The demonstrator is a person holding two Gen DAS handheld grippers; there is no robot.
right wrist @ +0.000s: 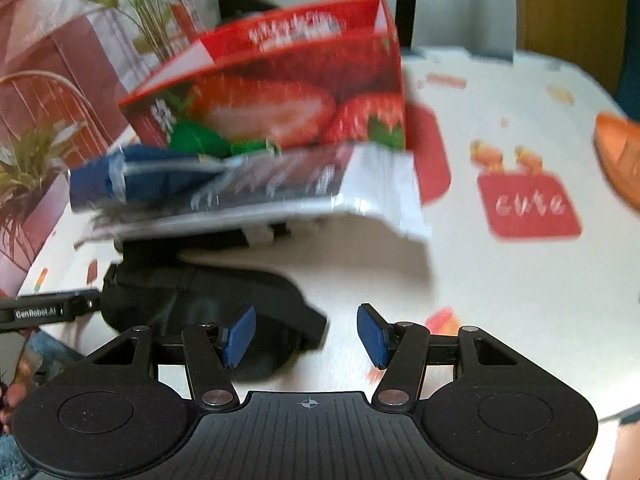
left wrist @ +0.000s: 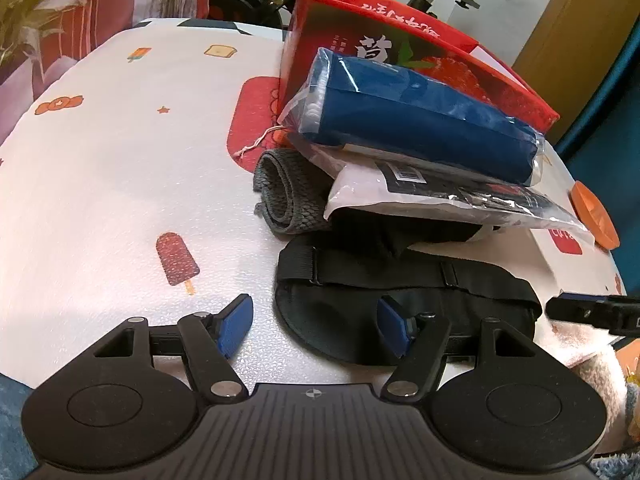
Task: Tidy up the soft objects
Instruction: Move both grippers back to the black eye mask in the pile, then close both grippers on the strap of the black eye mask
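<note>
A black eye mask with straps lies on the table right in front of my left gripper, which is open with the mask's left edge between its jaws. Behind it lie a rolled grey towel, a white and black plastic packet and a blue cloth in clear wrap, stacked against a red strawberry box. My right gripper is open and empty over the mask's right end. The right wrist view is blurred; it shows the packet, blue cloth and box.
The table has a white cover printed with popsicles and red patches. An orange object sits at the right edge, also in the right wrist view. A plant stands beyond the left side. The right gripper's tip shows in the left wrist view.
</note>
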